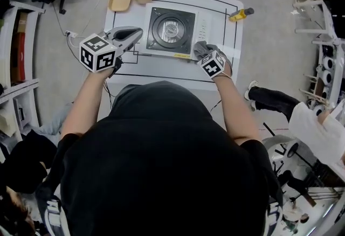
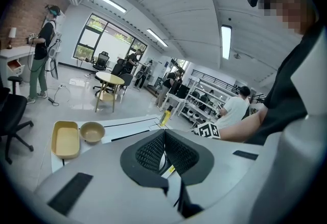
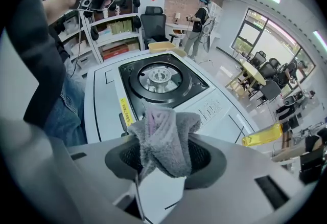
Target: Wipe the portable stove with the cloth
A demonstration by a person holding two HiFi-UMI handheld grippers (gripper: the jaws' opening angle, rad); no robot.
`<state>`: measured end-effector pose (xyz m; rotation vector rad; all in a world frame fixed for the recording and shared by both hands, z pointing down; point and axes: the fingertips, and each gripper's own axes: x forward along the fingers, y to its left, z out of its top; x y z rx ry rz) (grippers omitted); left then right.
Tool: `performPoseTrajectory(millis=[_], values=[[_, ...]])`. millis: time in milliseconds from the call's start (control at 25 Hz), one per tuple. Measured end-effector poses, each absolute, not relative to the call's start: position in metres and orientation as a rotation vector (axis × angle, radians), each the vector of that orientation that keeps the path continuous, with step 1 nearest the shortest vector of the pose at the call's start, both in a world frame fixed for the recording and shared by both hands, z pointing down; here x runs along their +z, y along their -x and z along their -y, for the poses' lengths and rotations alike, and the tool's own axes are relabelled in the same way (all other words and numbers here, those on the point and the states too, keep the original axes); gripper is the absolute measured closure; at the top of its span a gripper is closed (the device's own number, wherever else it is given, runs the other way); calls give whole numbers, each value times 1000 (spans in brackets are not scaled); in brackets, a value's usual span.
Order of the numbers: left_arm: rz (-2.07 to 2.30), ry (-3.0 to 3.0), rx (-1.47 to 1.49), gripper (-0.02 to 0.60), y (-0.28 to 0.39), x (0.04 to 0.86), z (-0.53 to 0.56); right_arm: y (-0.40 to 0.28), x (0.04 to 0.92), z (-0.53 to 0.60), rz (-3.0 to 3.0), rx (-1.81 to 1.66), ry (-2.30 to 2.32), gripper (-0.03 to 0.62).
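Portable stove [image 1: 171,31] at centre of table [image 1: 178,70], its near-right corner just below right gripper [image 3: 164,155]. Jaws pinch bunched grey cloth [image 3: 162,131], wad pointing forward, likely ready to wipe. Left gripper [image 2: 164,150] raised off stove's left side, jaws together, empty; seemingly kept clear.

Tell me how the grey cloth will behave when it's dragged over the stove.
Probably floppy: the cloth bunches and folds over where the right tongs pinch it. Likely light and fuzzy, so it should drag rather than slip on the stove.
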<state>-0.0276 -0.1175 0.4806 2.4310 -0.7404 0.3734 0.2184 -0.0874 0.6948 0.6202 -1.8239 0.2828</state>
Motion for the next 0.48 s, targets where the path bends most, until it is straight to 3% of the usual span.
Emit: performPoseTrajectory(millis=[480], values=[[796, -2384, 360, 558, 59, 488, 112, -127, 699, 91, 1921, 153, -391, 387]])
